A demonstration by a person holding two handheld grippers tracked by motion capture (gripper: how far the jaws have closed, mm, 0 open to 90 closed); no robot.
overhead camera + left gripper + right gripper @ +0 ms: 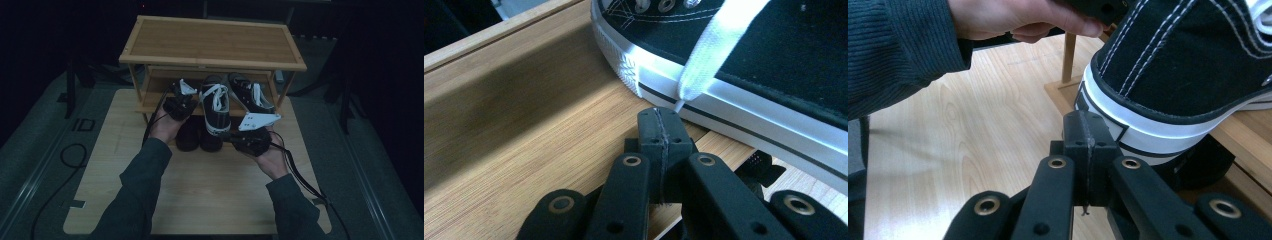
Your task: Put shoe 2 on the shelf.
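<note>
A shoe rack (212, 42) stands at the far end of the counter (210, 185), two sneakers side by side on its lower shelf, the left sneaker (216, 107) overhanging the front edge, the right sneaker (250, 92) farther back, a dark pair of shoes (199, 137) on the counter beneath.

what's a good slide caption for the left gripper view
Left gripper, jaws shut, at the white sole edge of a black canvas sneaker on a bamboo shelf.

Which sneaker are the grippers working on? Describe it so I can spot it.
Find the bamboo shoe rack at the table's far edge. On its lower shelf sit two black canvas sneakers; it is the left sneaker, whose heel overhangs the shelf's front edge, unlike the right sneaker.
</note>
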